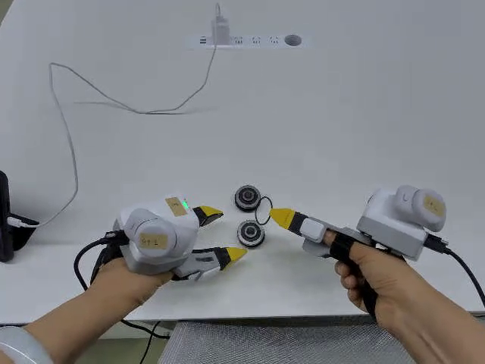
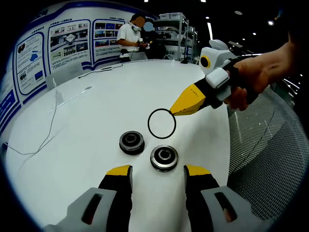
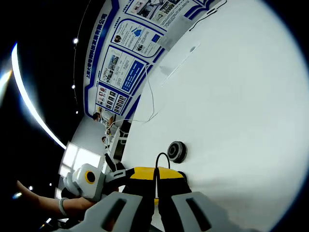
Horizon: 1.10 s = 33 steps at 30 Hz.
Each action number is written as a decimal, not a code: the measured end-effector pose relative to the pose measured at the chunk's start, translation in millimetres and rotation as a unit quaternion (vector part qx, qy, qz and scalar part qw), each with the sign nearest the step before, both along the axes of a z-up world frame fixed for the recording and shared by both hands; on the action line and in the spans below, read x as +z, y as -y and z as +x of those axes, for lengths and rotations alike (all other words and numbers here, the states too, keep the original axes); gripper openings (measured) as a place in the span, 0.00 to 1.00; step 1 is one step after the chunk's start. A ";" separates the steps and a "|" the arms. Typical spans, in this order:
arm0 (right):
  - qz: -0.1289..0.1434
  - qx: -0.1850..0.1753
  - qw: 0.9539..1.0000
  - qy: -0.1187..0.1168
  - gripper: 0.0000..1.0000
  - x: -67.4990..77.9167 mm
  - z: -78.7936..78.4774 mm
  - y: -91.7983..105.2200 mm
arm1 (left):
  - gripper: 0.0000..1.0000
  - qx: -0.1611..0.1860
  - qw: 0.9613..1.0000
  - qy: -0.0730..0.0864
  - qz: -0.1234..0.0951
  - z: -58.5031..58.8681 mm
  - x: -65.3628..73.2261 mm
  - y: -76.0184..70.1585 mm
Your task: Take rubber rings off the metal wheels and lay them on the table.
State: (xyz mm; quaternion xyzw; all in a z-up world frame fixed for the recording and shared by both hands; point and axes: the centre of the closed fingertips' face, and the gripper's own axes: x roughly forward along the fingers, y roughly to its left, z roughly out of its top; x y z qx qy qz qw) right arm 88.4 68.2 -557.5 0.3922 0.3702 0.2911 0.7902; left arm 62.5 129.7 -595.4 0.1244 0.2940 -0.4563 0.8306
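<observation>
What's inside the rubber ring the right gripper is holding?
Bare table shows through the ring; both wheels lie outside it. The right gripper's fingers hide the pinched part.

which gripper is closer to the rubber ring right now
Right. The right gripper is shut on the rubber ring; the left gripper is open, across the near wheel from it.
</observation>
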 end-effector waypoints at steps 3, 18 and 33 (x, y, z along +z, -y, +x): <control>-0.003 -0.008 1.000 0.000 0.02 -1.0 2.6 7.0 | 0.44 0.001 1.000 0.000 -0.002 0.2 0.6 -0.5; -0.015 -0.044 0.999 -0.027 0.02 -17.1 5.4 28.4 | 0.46 0.006 1.000 -0.001 -0.012 -0.3 2.9 -0.3; -0.090 -0.033 0.995 -0.023 0.03 -37.5 1.7 40.7 | 0.44 0.004 1.000 -0.003 -0.011 -0.3 1.4 -1.2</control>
